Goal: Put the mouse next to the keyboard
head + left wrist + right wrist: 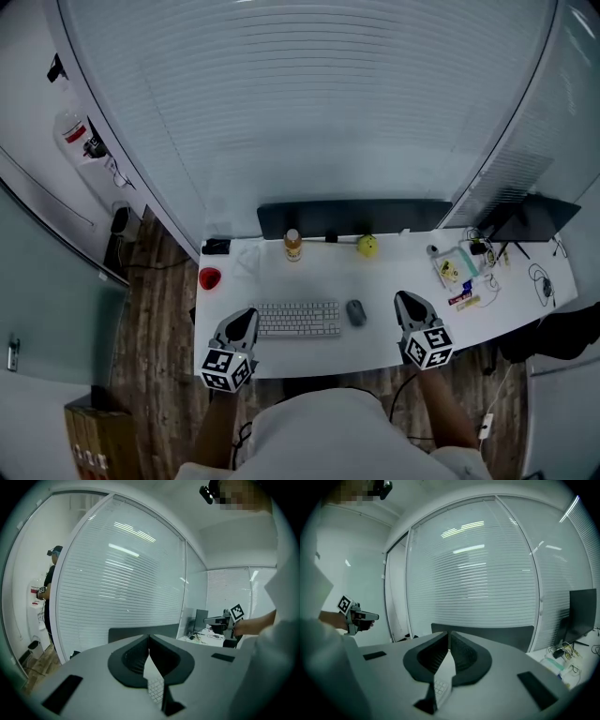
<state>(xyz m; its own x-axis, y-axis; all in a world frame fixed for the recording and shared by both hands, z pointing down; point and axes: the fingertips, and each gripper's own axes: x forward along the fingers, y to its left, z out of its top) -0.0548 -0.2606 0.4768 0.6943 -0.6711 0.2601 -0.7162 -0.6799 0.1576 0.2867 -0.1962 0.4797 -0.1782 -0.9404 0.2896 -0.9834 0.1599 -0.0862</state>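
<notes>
Plainly, the small dark grey computer mouse (pixel 355 312) lay on the white curved surface (pixel 394 269), just beside the right end of the flat white keyboard (pixel 298 318), with only a thin strip of white between the 2. Neither tool touched it.

We held the left claw (pixel 246 317) near the keyboard's left end and the right claw (pixel 405 298) well to the right of the mouse, each with its marker cube towards us. In the left gripper view the 2 jaws met at their tips, clenched on nothing, and a patch of keyboard keys showed through the slit below them. The right gripper view gave the same reading: jaws pressed together at the tips, nothing between them, and a few keys visible in the gap underneath.

Further back on the surface stood a small bottle with an orange body (pixel 292 245) and a yellow ball (pixel 367 246), both close to a long black panel (pixel 352 217) along the rear edge. A round red bowl (pixel 210 277) sat at the left end, and a tangle of cables and small packets (pixel 464 272) crowded the right end. Behind it all rose a curved glass wall with white blinds (pixel 309 103).
</notes>
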